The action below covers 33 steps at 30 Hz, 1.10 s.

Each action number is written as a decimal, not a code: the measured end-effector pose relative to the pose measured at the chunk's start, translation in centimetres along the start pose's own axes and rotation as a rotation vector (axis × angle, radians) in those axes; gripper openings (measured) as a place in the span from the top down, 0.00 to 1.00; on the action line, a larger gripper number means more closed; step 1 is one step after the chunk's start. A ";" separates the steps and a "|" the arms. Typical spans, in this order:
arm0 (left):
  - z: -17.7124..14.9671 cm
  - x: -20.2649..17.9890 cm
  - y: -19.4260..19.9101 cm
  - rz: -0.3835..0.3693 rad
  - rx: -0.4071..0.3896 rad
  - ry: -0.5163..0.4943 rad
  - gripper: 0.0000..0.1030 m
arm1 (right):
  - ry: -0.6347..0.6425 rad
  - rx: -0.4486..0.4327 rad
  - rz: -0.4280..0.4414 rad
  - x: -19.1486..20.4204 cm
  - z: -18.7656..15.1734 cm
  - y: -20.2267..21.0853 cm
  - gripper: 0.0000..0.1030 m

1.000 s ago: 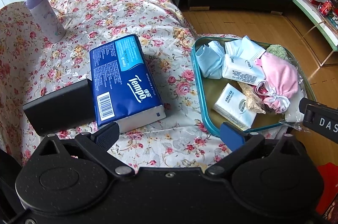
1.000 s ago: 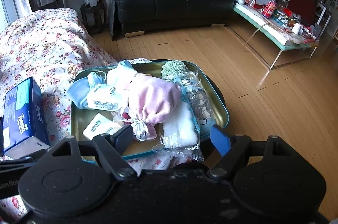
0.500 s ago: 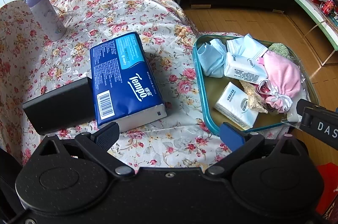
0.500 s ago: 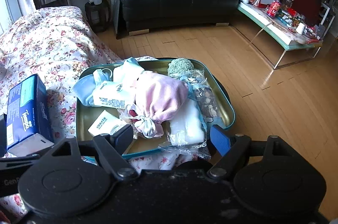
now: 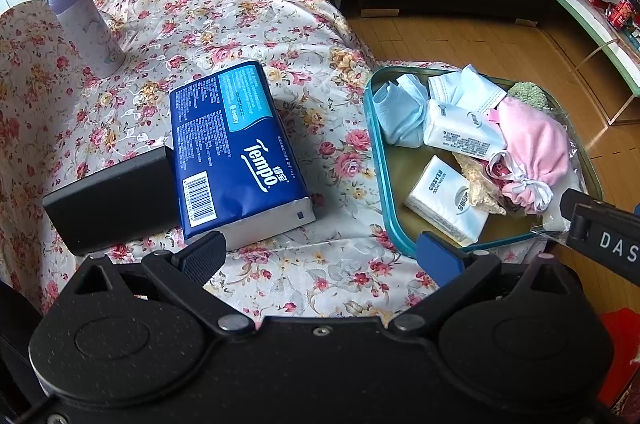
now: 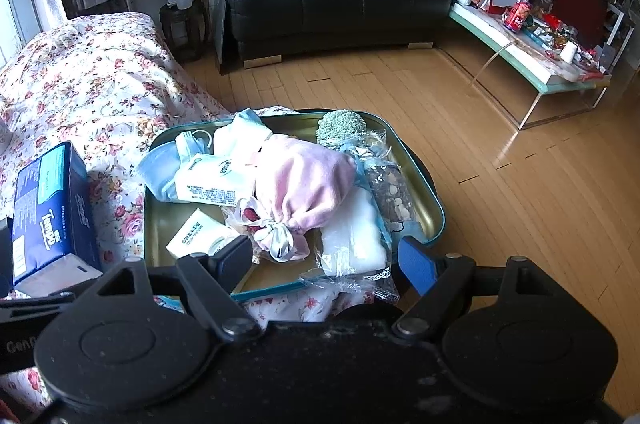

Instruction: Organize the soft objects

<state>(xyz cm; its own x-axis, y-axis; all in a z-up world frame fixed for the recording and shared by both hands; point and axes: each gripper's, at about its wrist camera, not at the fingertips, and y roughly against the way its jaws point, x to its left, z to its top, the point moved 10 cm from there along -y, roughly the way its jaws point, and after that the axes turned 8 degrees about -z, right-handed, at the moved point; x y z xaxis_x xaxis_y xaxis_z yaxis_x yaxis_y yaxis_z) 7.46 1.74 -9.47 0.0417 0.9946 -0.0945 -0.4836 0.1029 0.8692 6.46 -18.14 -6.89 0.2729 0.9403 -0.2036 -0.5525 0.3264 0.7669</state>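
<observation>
A teal-rimmed metal tray [image 5: 379,160] [image 6: 434,202] on the floral cloth holds soft things: a pink drawstring pouch [image 5: 534,144] [image 6: 308,180], white tissue packs [image 5: 446,206] [image 6: 208,186], light blue face masks [image 5: 400,108], a green scrubber [image 6: 340,124] and clear bags [image 6: 352,240]. A blue Tempo tissue pack [image 5: 236,152] [image 6: 48,208] lies left of the tray. My left gripper [image 5: 320,256] is open and empty above the cloth, short of both. My right gripper [image 6: 326,262] is open and empty at the tray's near edge.
A black box [image 5: 112,200] touches the Tempo pack's left side. A lilac bottle [image 5: 86,28] stands at the back left. Wooden floor, a black sofa [image 6: 332,4] and a cluttered glass coffee table [image 6: 532,52] lie beyond the tray.
Both grippers have drawn back and up a little from the tray. Nothing on the cloth or in the tray has moved.
</observation>
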 end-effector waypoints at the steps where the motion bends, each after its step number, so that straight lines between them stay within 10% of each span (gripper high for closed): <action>1: 0.0 0.0 0.0 0.000 0.001 0.000 0.04 | -0.001 0.001 0.001 0.0 0.0 0.0 0.23; 33: 0.1 0.2 0.1 0.001 0.001 0.004 0.05 | 0.010 0.002 0.002 0.3 0.0 -0.1 0.23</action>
<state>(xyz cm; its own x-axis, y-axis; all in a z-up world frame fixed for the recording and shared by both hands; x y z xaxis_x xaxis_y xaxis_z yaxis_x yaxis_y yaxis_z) 7.56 1.92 -9.35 0.0372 0.9947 -0.0957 -0.4824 0.1017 0.8700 6.65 -17.85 -7.01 0.2641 0.9418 -0.2079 -0.5519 0.3244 0.7683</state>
